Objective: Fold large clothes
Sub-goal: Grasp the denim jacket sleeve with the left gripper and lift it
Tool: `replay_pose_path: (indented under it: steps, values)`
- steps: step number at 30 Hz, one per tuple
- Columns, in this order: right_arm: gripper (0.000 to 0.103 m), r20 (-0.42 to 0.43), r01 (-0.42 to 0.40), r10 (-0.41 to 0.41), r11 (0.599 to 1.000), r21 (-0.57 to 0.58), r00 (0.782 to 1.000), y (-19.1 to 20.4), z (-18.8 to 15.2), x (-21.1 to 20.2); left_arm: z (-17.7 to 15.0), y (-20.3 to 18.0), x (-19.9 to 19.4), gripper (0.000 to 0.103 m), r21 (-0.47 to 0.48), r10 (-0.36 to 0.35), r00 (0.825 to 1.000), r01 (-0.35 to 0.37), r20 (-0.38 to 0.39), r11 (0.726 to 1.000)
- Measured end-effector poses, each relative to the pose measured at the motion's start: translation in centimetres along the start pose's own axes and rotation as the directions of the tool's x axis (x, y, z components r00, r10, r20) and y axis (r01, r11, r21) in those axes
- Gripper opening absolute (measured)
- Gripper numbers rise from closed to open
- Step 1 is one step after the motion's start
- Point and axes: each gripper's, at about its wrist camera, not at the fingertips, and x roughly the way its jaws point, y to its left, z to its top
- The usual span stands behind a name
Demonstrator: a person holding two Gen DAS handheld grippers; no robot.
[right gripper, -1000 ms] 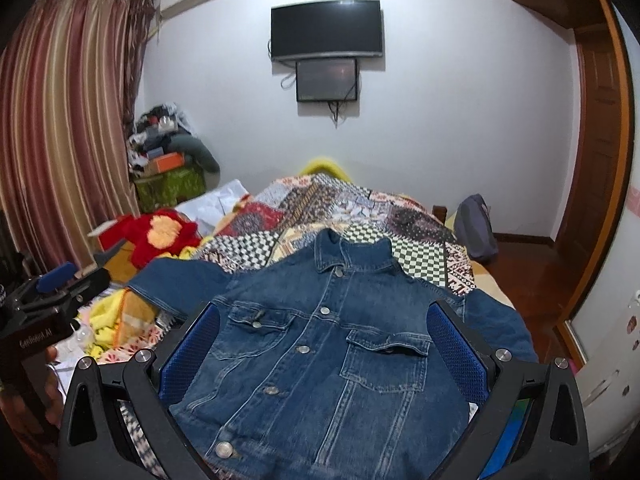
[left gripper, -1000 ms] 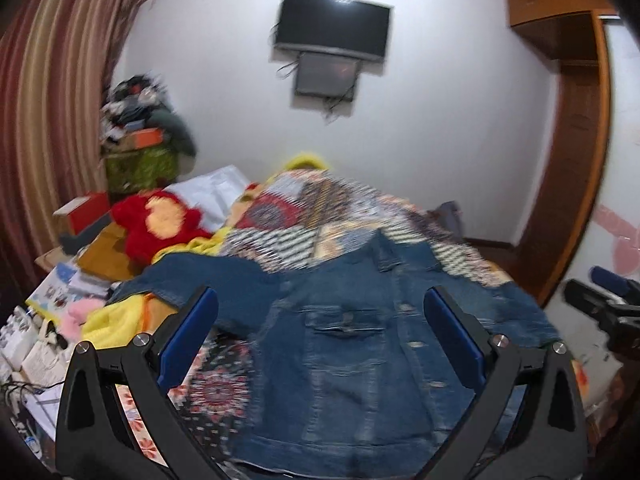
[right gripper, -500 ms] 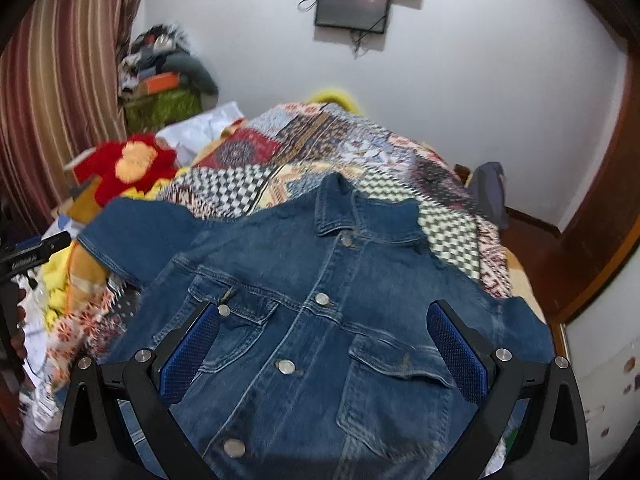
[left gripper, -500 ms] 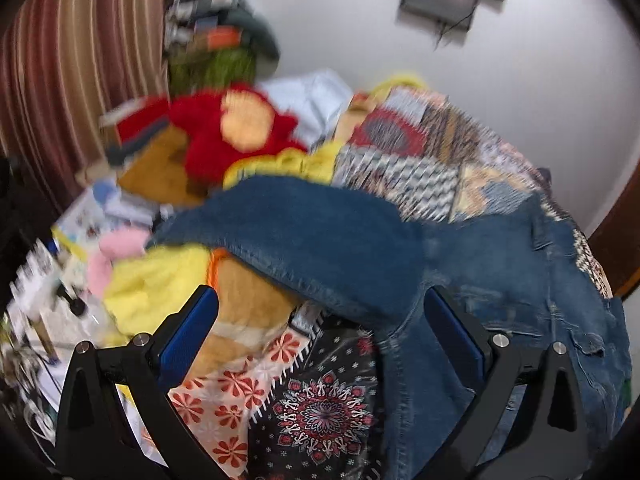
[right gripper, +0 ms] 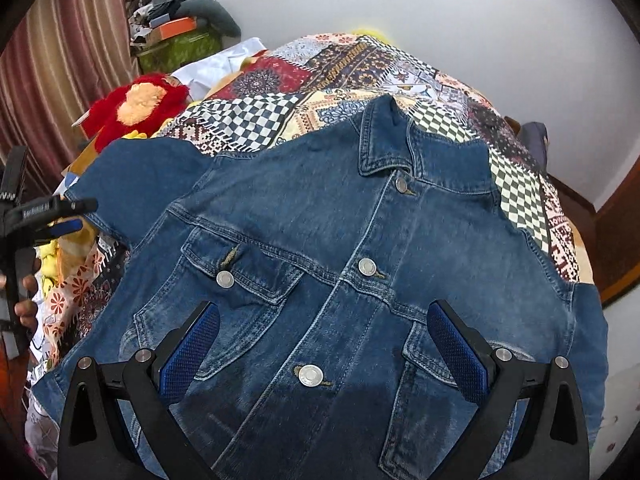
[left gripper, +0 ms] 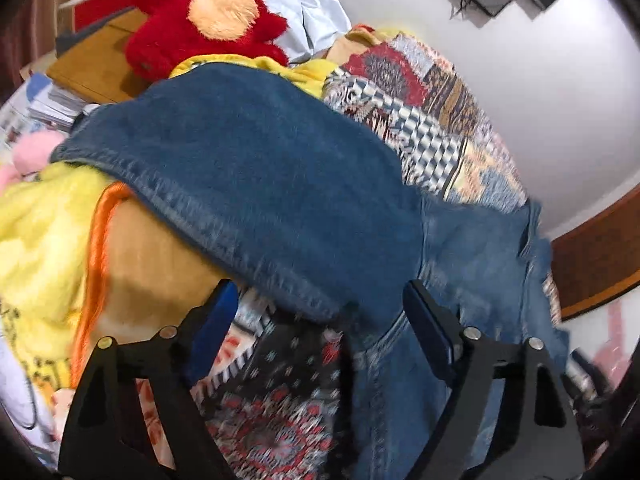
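Your blue denim button-front jacket point(right gripper: 340, 264) lies flat and unfolded on the patchwork-quilted bed point(right gripper: 280, 120) — every fold remains. Both grippers' fingers point(right gripper: 456, 350) stand apart, empty.

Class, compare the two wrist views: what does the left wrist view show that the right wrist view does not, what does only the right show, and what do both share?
Only the left wrist view: the left gripper, open, close over the jacket's sleeve.

Only the right wrist view: the collar, the buttons and chest pockets, under the open right gripper.

Both: the denim jacket, the patchwork bedspread and the red plush toy.
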Motion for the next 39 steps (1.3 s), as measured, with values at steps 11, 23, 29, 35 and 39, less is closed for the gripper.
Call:
replay_pose_path:
  steps: [11, 23, 29, 35, 39]
  values:
    - [0.103, 0.013, -0.013, 0.012, 1.000, 0.009, 1.000, -0.1, 0.1, -1.0, 2.7, 1.2, 1.3, 0.024, -0.047, 0.096, 0.995, -0.096, 0.000, 0.994]
    - [0.103, 0.121, 0.039, -0.044, 0.998, 0.039, 0.992, -1.8, -0.3, -6.2, 1.5, -10.3, -3.4, 0.013, 0.265, 0.048, 0.990, -0.082, 0.133, 0.961]
    - [0.103, 0.161, 0.046, -0.056, 0.997, 0.068, 0.985, -3.2, -1.2, -8.9, -2.5, -12.9, 3.2, 0.002, 0.263, -0.047, 0.991, 0.080, -0.127, 0.962]
    - [0.103, 0.184, 0.131, -0.139, 0.990, 0.057, 0.973, -4.4, -2.6, -10.9, -4.2, -12.2, 5.5, 0.003, 0.199, -0.034, 0.980, 0.074, -0.195, 0.977]
    - [0.103, 0.195, 0.187, -0.196, 0.980, 0.062, 0.961, -5.3, -3.1, -11.3, -2.8, -11.2, 2.1, 0.060, 0.210, 0.023, 0.994, 0.001, -0.108, 0.978]
